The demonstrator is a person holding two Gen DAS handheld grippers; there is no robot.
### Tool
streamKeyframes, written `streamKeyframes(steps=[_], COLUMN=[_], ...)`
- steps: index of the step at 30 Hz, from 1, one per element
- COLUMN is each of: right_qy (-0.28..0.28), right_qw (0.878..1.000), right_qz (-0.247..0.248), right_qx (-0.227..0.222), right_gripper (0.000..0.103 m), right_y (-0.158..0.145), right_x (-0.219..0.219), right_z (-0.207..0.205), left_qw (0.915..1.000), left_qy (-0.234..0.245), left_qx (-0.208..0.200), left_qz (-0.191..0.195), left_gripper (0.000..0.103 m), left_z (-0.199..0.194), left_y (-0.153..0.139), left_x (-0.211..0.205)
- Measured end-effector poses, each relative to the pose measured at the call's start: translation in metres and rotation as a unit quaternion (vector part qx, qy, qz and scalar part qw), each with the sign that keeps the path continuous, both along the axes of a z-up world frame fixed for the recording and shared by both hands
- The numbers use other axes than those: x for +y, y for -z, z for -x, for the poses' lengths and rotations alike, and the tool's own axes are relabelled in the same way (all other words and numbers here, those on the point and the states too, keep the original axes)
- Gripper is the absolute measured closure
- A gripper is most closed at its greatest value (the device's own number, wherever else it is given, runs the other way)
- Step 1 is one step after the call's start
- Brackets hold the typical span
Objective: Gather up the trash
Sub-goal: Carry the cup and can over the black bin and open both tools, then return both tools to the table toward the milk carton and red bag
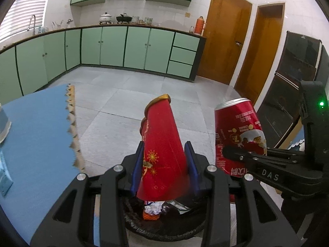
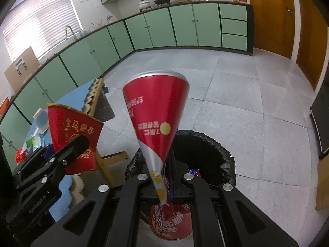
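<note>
My left gripper (image 1: 165,164) is pinching a flat red carton (image 1: 162,148) between its blue pads (image 1: 191,164). The carton stands up in front of the tool, and the black bin (image 1: 164,224) sits right under it with some scraps already inside.

Off to the right of that tool, my right gripper (image 2: 166,183) is squeezed hard on a red can (image 2: 156,113). The can is crushed thin where the fingers hold it, and its wide end sticks out ahead. The bin's bag rim (image 2: 226,160) lies below and a bit past this tool. I think the can is over the hole, but the view bends a lot, so I can't be sure.

Here is what worries me. If I let go now, the long can could hit the rim and bounce onto the floor. The two tools are also close together, so they could bump. The carton is light and flat, so it might slide off sideways as it falls.
</note>
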State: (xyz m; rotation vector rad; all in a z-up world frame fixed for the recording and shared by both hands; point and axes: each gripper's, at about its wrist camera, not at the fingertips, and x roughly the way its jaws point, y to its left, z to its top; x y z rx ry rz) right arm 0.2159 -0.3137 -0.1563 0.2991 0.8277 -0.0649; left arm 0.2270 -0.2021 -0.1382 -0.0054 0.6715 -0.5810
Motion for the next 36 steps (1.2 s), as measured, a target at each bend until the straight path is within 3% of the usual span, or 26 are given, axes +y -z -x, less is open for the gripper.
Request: streamKeyframes(steps=[2,5,10,12,14,27,36], right_qy=[0.006,0.017,0.032,0.037,0.037,0.02,-0.031], right_qw=[1.0,1.0,0.999,0.999,0.999,1.0,0.998], right_qz=[0.002,0.006,0.011,0.019,0.023,0.022,0.008], right_qx=[0.006,0.011,0.017,0.016,0.014,-0.007,-0.051], right_gripper=[0.095,0.076,0.07,0.051,0.041,0.027,0.012], right_y=[0.003,0.006,0.011,0.009,0.007,-0.013,-0.032], right_x=[-0.006,-0.011,-0.021,-0.022,-0.022,0.001,0.064], right_z=[-0.004,-0.003,0.0,0.002,0.002,0.008,0.012], left_qw=[1.0,0.9999,0.9998,0.9997,0.9998,0.9988,0.9929], left_qy=[0.004,0.006,0.005,0.002,-0.002,-0.042,-0.107], left_qx=[0.008,0.015,0.02,0.019,0.014,-0.02,-0.049], left_qz=[0.0,0.002,0.007,0.014,0.017,0.014,-0.013], left_gripper=[0.064,0.052,0.046,0.043,0.042,0.036,0.026], left_z=[-0.005,-0.01,-0.013,-0.014,-0.014,-0.002,0.019], left_y=[0.003,0.007,0.007,0.003,-0.001,-0.026,-0.044], left_x=[-0.005,-0.007,-0.008,-0.005,-0.002,0.035,0.113])
